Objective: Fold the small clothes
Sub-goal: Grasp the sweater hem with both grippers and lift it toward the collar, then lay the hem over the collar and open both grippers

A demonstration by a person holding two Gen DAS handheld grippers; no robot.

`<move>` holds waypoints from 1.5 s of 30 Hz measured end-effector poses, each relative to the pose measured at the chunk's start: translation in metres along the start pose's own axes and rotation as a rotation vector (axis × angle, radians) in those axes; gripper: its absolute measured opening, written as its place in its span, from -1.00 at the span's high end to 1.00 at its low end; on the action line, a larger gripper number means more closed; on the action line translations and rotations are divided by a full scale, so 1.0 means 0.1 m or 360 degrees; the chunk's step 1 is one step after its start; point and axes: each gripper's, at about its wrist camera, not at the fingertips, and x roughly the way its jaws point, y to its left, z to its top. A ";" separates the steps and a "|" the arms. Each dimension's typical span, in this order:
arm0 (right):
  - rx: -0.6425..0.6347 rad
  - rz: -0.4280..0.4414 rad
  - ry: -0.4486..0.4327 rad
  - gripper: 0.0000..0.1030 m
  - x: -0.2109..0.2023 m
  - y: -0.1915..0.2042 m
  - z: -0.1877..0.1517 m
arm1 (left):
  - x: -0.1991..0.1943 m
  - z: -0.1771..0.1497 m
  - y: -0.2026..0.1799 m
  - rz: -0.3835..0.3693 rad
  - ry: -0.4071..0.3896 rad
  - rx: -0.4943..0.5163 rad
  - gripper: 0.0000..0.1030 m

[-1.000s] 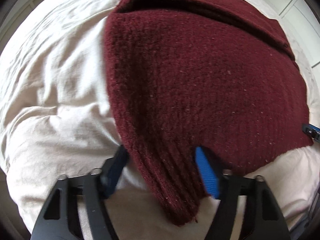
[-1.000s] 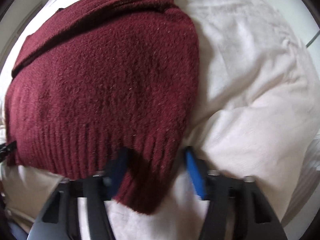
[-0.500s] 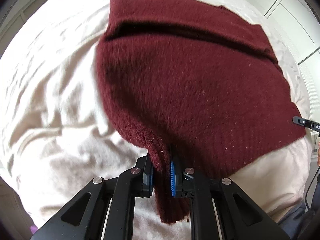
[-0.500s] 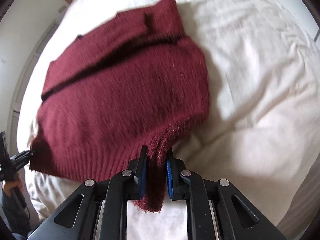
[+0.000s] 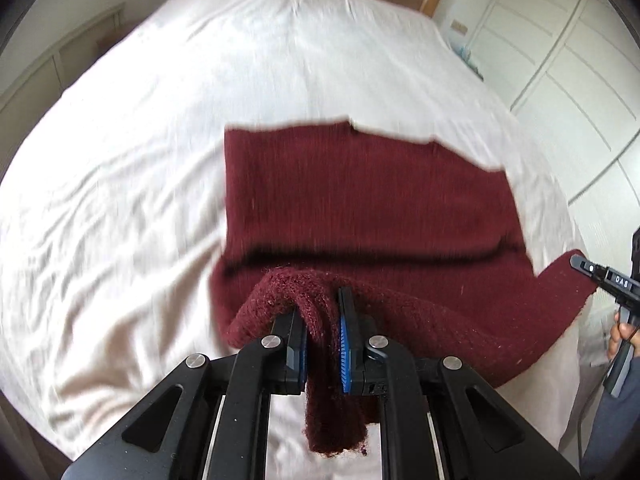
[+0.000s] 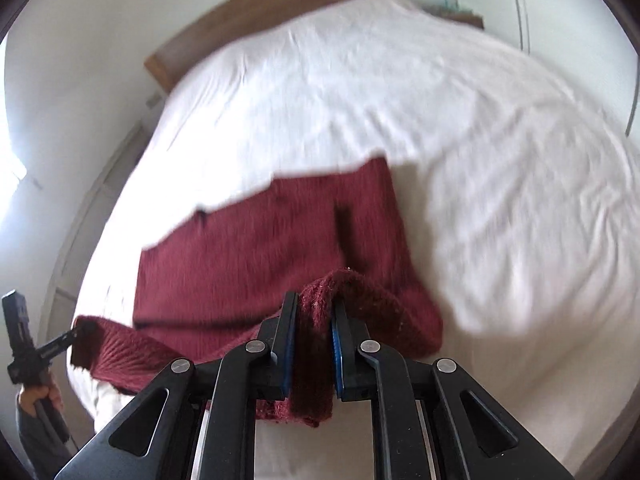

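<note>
Sweater (image 5: pixel 360 208), maroon knit, lies on bed (image 5: pixel 200 80) ahead of jaws; ribbed hem lifted, bunched between both pairs. Left gripper (image 5: pixel 323 344) pinches near hem corner, right gripper (image 6: pixel 313 350) pinches other corner, jaws pressed on knit. Step: bottom-to-top fold. Next move likely calls for carrying hem forward evenly onto far edge, keeping it taut. Versus a second ago: jaws were spread astride flat hem; now clamped, hem raised.
</note>
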 end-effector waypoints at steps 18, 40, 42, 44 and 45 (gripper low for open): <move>-0.0164 -0.0214 0.0168 0.73 1.13 0.21 1.04 | 0.89 1.21 0.45 0.0228 -0.0006 -0.0025 0.81; -0.0234 -0.0293 0.0175 -0.55 1.31 0.24 0.98 | 1.21 1.14 0.44 0.0302 0.0023 -0.0068 -0.20; -0.0308 -0.0282 0.0159 -0.59 1.26 0.37 0.96 | 1.12 1.16 0.33 0.0264 -0.0023 -0.0039 -0.31; -0.0393 -0.0275 0.0151 -0.66 1.24 0.52 0.89 | 1.06 1.16 0.20 0.0245 -0.0040 0.0008 -0.52; -0.0422 -0.0267 0.0151 -0.68 1.24 0.58 0.85 | 1.05 1.15 0.14 0.0241 -0.0039 0.0034 -0.68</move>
